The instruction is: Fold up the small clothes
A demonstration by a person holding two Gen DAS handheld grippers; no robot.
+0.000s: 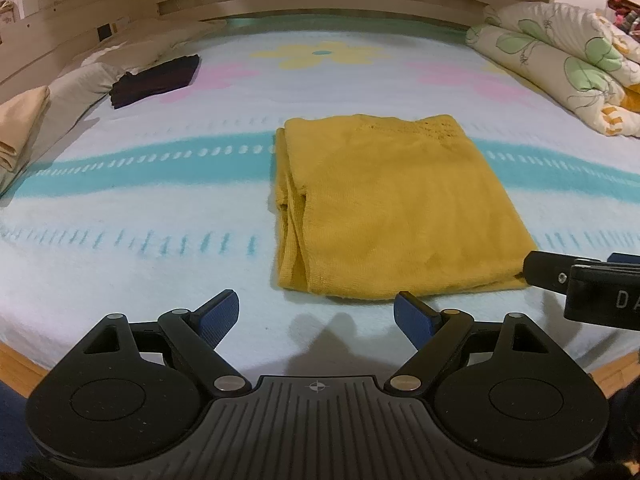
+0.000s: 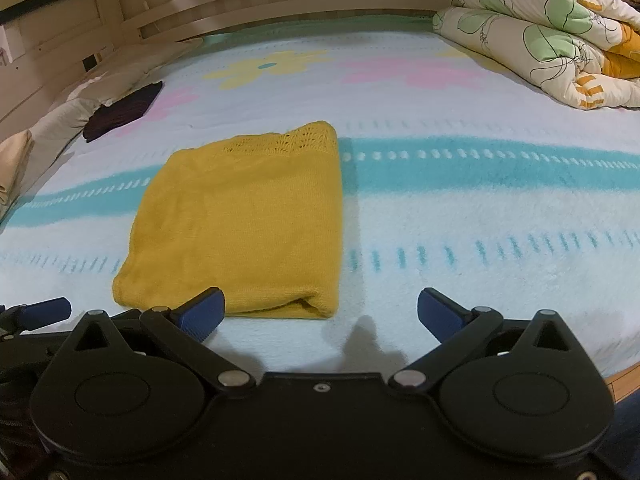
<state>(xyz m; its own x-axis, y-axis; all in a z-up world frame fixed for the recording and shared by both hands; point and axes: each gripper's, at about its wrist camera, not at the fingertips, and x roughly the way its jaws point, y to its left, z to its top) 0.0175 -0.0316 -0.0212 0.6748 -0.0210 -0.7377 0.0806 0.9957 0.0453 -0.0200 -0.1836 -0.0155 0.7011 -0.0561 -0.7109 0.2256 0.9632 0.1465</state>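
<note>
So, going left to right with the yellow knit top (image 1: 392, 208) as the landmark: far off to its left, a dark folded garment (image 1: 154, 80) and some beige pillows (image 1: 24, 128) can be seen at the bed's edge. Just short of its near edge, the left hand-held gripper (image 1: 316, 316) is held spread wide, nothing gripped. The top itself is laid folded into a neat rectangle in the middle of the bed (image 1: 120, 200), lacy hem at the far end, layered edges stacked on its left side. Near its right corner, the right hand-held gripper (image 2: 320, 312) is likewise released and empty. Far right, a floral duvet (image 2: 540, 32) is bundled up.

The knit is judged soft, light and floppy, so it'd best be pinched through all layers at the near corners.
</note>
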